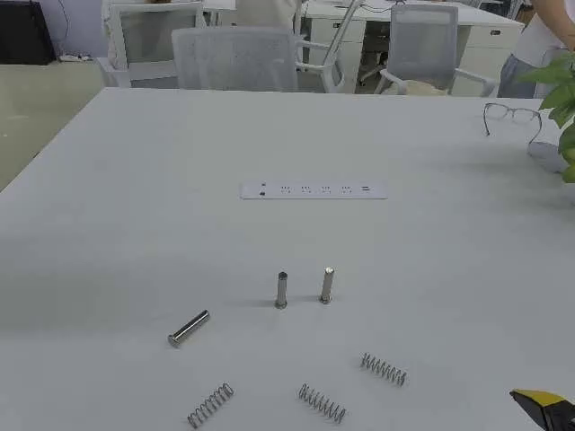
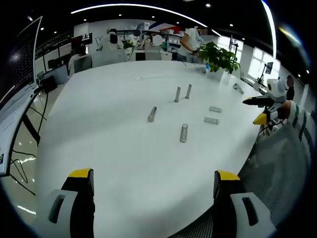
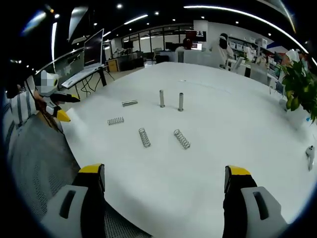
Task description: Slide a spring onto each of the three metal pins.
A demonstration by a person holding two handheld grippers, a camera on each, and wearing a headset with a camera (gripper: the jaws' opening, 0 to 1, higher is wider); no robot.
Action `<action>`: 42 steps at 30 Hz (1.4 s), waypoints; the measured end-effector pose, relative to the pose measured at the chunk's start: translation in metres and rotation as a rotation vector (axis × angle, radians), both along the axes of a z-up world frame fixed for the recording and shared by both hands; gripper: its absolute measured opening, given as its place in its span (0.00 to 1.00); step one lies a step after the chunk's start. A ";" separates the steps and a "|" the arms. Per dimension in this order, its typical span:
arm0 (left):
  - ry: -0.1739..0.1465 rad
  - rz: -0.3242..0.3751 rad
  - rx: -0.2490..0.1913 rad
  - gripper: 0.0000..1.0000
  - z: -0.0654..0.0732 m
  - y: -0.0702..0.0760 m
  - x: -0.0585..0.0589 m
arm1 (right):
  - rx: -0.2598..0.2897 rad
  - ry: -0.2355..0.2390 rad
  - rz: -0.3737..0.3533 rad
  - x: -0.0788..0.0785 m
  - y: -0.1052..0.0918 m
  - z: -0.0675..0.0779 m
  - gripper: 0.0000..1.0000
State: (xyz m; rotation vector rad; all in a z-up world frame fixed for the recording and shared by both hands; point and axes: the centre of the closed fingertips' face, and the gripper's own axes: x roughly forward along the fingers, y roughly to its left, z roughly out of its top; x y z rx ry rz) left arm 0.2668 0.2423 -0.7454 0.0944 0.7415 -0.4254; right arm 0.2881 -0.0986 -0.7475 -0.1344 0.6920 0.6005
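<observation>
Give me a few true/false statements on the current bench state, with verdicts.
1. Two pins stand upright and a third pin lies on its side. True.
2. One pin already carries a coil. False: all three springs lie loose on the table.
3. The left gripper and right gripper are both open and empty. True.
4. The glasses lie between the upright pins. False: they lie at the table's far right, near the plant.

White table, grey mesh chairs behind, plant rt, ceiling strip lights
</observation>
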 end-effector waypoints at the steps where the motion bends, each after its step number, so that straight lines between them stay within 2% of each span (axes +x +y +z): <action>1: 0.000 0.005 0.005 0.98 0.000 0.002 0.000 | 0.003 0.003 0.004 0.000 0.001 0.000 1.00; 4: -0.016 0.007 0.013 0.98 0.001 0.004 0.001 | 0.003 0.006 0.016 0.000 0.002 0.000 1.00; 8: -0.010 0.011 0.006 0.98 0.001 0.004 0.002 | -0.006 0.002 0.064 -0.003 0.009 0.001 1.00; 10: -0.029 -0.001 0.025 0.98 0.003 0.004 0.004 | -0.010 0.002 0.068 -0.003 0.010 0.001 1.00; 19: -0.013 -0.013 0.001 0.98 0.002 -0.001 0.004 | -0.018 0.014 0.076 -0.004 0.013 -0.001 1.00; 25: 0.008 -0.012 -0.002 0.98 -0.003 -0.002 0.002 | -0.025 0.023 0.082 -0.006 0.012 -0.003 1.00; 37: 0.016 -0.021 -0.013 0.98 -0.006 -0.006 0.000 | -0.029 0.030 0.079 -0.006 0.012 -0.004 1.00; 42: 0.028 -0.027 -0.017 0.98 -0.008 -0.007 0.000 | -0.031 0.023 0.071 -0.004 0.011 -0.002 1.00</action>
